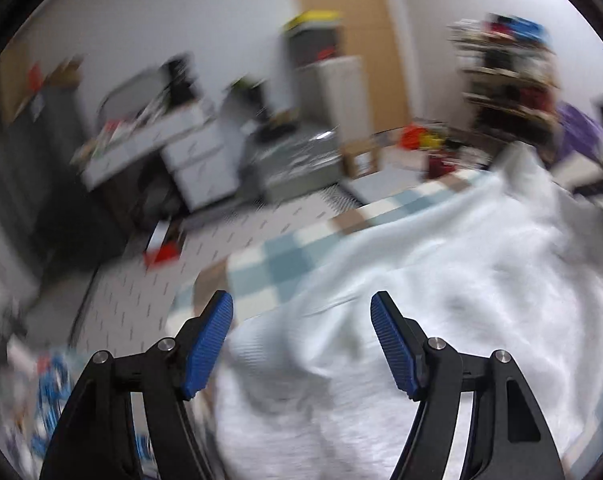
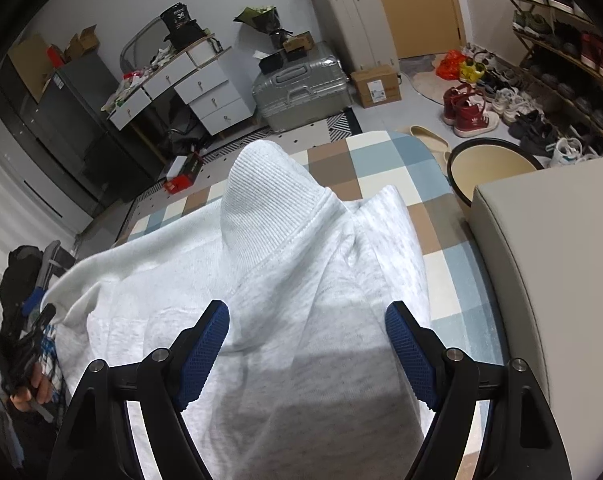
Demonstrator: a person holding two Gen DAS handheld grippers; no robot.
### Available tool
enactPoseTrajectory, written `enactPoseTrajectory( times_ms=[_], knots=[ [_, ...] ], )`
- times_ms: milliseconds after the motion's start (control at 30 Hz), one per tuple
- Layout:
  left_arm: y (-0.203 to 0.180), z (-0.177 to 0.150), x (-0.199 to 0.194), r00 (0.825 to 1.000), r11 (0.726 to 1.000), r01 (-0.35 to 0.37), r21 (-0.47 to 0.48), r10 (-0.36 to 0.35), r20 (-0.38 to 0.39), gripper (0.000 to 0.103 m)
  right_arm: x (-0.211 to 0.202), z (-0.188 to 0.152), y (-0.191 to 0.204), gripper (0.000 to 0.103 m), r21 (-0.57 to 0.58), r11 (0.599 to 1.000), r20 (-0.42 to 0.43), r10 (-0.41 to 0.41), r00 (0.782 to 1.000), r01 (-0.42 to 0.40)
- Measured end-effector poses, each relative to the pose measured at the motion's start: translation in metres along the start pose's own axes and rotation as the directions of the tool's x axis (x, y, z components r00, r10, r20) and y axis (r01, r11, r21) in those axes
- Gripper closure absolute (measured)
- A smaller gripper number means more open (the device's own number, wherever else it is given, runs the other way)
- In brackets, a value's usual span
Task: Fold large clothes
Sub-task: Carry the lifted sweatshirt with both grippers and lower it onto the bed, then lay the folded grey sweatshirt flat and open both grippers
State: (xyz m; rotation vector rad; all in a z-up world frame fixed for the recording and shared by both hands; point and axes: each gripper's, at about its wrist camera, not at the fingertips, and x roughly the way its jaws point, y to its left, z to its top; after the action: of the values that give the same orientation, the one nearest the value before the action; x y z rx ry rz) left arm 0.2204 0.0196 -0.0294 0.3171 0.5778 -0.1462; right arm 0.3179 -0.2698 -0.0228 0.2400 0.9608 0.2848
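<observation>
now, your left gripper [image 1: 301, 344] jaws apart and empty over the white sweatshirt [image 1: 441, 280], your right gripper [image 2: 307, 354] likewise spread, ribbed hem [image 2: 269, 208] peaked at twelve o'clock, checked mat [image 2: 381, 164] beneath

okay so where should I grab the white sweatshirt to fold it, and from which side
Probably the ribbed cuff of the sweatshirt: it lies on top, humped up off the checked cloth, a thick edge to pinch. Bring the open right gripper forward and down over it.

A pale grey ribbed sweatshirt [image 2: 285, 264] is lying on the blue, brown and cream checked tablecloth [image 2: 385, 160], a round cream basin [image 2: 485, 168] sitting at two o'clock.
</observation>
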Motion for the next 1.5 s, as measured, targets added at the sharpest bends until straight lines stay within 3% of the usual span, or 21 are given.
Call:
enactPoseTrajectory(
  times_ms=[100, 167, 400, 533, 667, 700, 767, 800, 833, 867, 900, 933, 1067, 1167, 1233, 1267, 1333, 1367, 1433, 1467, 1500],
  knots=[
    [-0.012, 0.001, -0.002, 0.998, 0.993, 0.067, 0.096, -0.068, 0.003, 0.035, 0.000, -0.002, -0.003, 0.022, 0.008, 1.000, -0.003, -0.001, 1.000, 0.001],
    [-0.011, 0.001, 0.001, 0.999, 0.994, 0.036, 0.100, -0.036, 0.001, 0.035, -0.001, -0.004, -0.004, 0.022, 0.012, 1.000, 0.000, 0.000, 1.000, 0.000],
    [0.040, -0.015, 0.000, 0.994, 0.988, 0.037, -0.147, -0.051, -0.097, 0.035, -0.006, -0.007, -0.015, 0.022, 0.025, 1.000, 0.005, -0.007, 1.000, 0.007],
    [0.050, -0.028, -0.002, 0.988, 0.984, 0.064, -0.163, -0.086, -0.131, 0.035, -0.005, -0.001, -0.017, 0.022, 0.041, 0.999, 0.013, -0.002, 1.000, 0.001],
    [0.039, -0.029, 0.011, 0.971, 0.990, -0.077, -0.115, 0.048, -0.236, 0.035, 0.011, 0.005, -0.003, 0.022, 0.010, 1.000, -0.005, -0.006, 1.000, 0.006],
    [0.041, -0.028, 0.020, 0.964, 0.987, -0.100, -0.127, 0.065, -0.257, 0.035, 0.015, 0.006, 0.001, 0.024, 0.004, 1.000, -0.010, -0.014, 1.000, 0.015],
    [0.046, -0.024, 0.030, 0.965, 0.983, -0.085, -0.163, 0.040, -0.261, 0.035, 0.023, 0.006, 0.009, 0.045, -0.023, 0.999, -0.022, -0.039, 0.999, 0.038],
    [0.050, -0.022, 0.033, 0.968, 0.980, -0.082, -0.184, 0.034, -0.250, 0.036, 0.025, 0.005, 0.013, 0.066, -0.047, 0.997, -0.030, -0.061, 0.998, 0.059],
    [0.052, -0.017, 0.036, 0.973, 0.975, -0.085, -0.207, 0.036, -0.228, 0.049, 0.026, 0.004, 0.016, 0.088, -0.064, 0.995, -0.027, -0.076, 0.997, 0.075],
    [0.054, -0.016, 0.037, 0.976, 0.973, -0.076, -0.220, 0.027, -0.216, 0.064, 0.023, 0.003, 0.020, 0.097, -0.090, 0.993, -0.007, -0.081, 0.997, 0.080],
    [0.056, -0.012, 0.040, 0.977, 0.968, -0.052, -0.244, -0.002, -0.214, 0.101, 0.016, 0.002, 0.021, 0.098, -0.105, 0.993, 0.021, -0.047, 0.999, 0.049],
    [0.059, -0.010, 0.040, 0.978, 0.960, -0.026, -0.280, -0.034, -0.207, 0.103, 0.004, 0.001, 0.023, 0.098, -0.126, 0.992, 0.071, 0.010, 0.997, -0.001],
    [0.068, -0.013, 0.030, 0.990, 0.938, -0.005, -0.346, -0.044, -0.131, 0.103, -0.048, -0.005, 0.002, 0.099, -0.108, 0.979, 0.266, 0.198, 0.943, -0.175],
    [0.081, -0.024, 0.045, 0.982, 0.914, -0.059, -0.402, -0.020, -0.188, 0.103, -0.034, -0.002, -0.027, 0.099, -0.001, 0.998, 0.199, 0.058, 0.978, -0.059],
    [0.091, -0.038, 0.063, 0.956, 0.895, -0.171, -0.411, 0.050, -0.288, 0.103, -0.008, -0.004, -0.045, 0.098, 0.070, 0.996, 0.075, -0.063, 0.995, 0.058],
    [0.097, -0.043, 0.070, 0.945, 0.882, -0.191, -0.431, 0.046, -0.324, 0.103, 0.002, -0.006, -0.052, 0.097, 0.110, 0.991, 0.039, -0.076, 0.996, 0.071],
    [0.108, -0.057, 0.076, 0.925, 0.842, -0.208, -0.497, 0.004, -0.380, 0.103, 0.014, -0.008, -0.058, 0.083, 0.151, 0.983, -0.015, -0.100, 0.995, 0.101],
    [0.111, -0.061, 0.072, 0.932, 0.826, -0.176, -0.536, -0.035, -0.360, 0.103, 0.013, -0.009, -0.058, 0.079, 0.156, 0.981, -0.007, -0.116, 0.993, 0.116],
    [0.109, -0.060, 0.059, 0.953, 0.816, -0.088, -0.572, -0.098, -0.286, 0.103, 0.007, -0.008, -0.054, 0.043, 0.142, 0.983, 0.030, -0.120, 0.992, 0.114],
    [0.109, -0.057, 0.054, 0.956, 0.817, -0.059, -0.574, -0.118, -0.267, 0.101, 0.000, -0.005, -0.050, 0.038, 0.132, 0.987, 0.069, -0.105, 0.992, 0.095],
    [0.107, -0.053, 0.051, 0.957, 0.818, -0.027, -0.575, -0.145, -0.251, 0.085, -0.004, -0.002, -0.048, 0.037, 0.123, 0.989, 0.091, -0.093, 0.991, 0.082]
  ],
)
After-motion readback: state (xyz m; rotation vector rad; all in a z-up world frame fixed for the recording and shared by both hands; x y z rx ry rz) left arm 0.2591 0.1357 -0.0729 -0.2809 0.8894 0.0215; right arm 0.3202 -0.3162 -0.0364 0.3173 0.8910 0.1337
